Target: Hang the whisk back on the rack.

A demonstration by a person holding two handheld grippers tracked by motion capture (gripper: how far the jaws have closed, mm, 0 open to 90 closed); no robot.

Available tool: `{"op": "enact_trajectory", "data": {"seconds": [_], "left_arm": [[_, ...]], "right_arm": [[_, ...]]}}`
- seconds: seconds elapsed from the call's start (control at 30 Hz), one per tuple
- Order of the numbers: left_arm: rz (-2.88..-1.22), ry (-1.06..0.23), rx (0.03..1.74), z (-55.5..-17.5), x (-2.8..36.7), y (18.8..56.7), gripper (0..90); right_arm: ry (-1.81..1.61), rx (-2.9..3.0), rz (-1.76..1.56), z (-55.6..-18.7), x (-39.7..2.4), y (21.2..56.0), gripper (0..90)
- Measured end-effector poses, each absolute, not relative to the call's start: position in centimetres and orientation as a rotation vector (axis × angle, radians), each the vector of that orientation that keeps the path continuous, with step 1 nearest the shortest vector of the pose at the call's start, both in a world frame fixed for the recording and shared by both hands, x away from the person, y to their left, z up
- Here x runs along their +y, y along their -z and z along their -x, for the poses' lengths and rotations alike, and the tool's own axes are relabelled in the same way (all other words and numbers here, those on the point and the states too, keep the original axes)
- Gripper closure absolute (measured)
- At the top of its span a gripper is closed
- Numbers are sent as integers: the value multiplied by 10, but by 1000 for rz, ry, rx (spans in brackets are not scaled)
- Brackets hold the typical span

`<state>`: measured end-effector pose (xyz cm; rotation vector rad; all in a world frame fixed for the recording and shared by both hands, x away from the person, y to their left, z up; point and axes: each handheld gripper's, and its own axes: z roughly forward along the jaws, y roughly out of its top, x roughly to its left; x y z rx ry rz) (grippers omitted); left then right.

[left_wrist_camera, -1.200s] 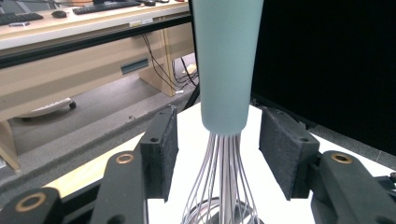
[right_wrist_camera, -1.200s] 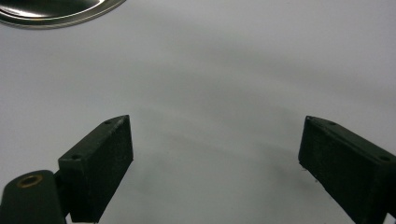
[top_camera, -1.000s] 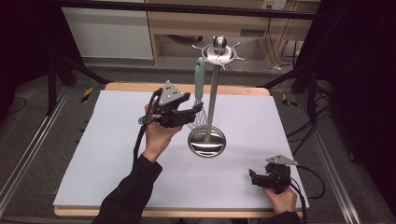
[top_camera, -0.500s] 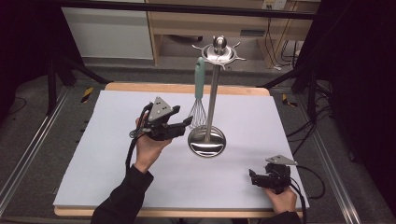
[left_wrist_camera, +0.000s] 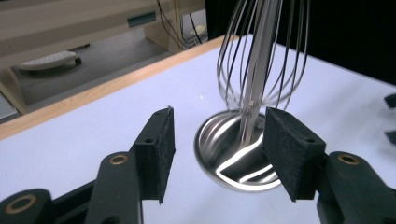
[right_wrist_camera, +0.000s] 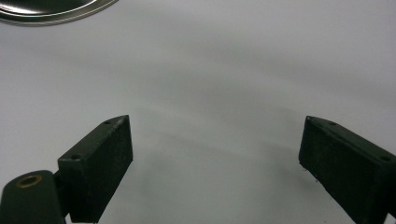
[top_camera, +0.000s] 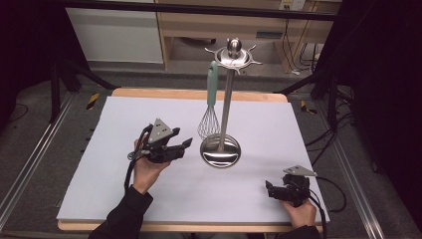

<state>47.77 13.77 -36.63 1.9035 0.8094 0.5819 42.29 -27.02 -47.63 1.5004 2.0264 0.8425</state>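
A steel utensil stand (top_camera: 226,109) with a round base (top_camera: 220,152) stands mid-table on the white mat. A whisk with a mint-green handle (top_camera: 212,84) hangs from its top, the wires (top_camera: 209,124) just above the base. My left gripper (top_camera: 183,146) hovers low to the left of the base, pointing at it. It is open, its jaws have just closed a little, and nothing is between them. In the left gripper view the open jaws (left_wrist_camera: 218,154) frame the whisk wires (left_wrist_camera: 261,51) and the base (left_wrist_camera: 238,158) beyond. My right gripper (top_camera: 271,190) rests open near the front right edge.
The white mat (top_camera: 124,124) covers a wooden table whose edge (top_camera: 149,92) shows at the back. In the right gripper view the open jaws (right_wrist_camera: 215,158) look over bare mat, with the stand's base rim (right_wrist_camera: 51,11) at the top left. A cabinet stands behind the table.
My left gripper has drawn back from the whisk wires, moving down and toward the near left. The whisk stays hanging on the stand. The right gripper has not moved.
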Motion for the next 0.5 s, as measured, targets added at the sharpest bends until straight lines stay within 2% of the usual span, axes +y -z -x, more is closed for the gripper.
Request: {"op": "enact_trajectory", "data": {"seconds": [0.5], "left_arm": [[-1965, -571, 930, -467, 180, 409, 441]], "right_arm": [[-832, 2019, -1510, -422, -270, 477, 96]]}}
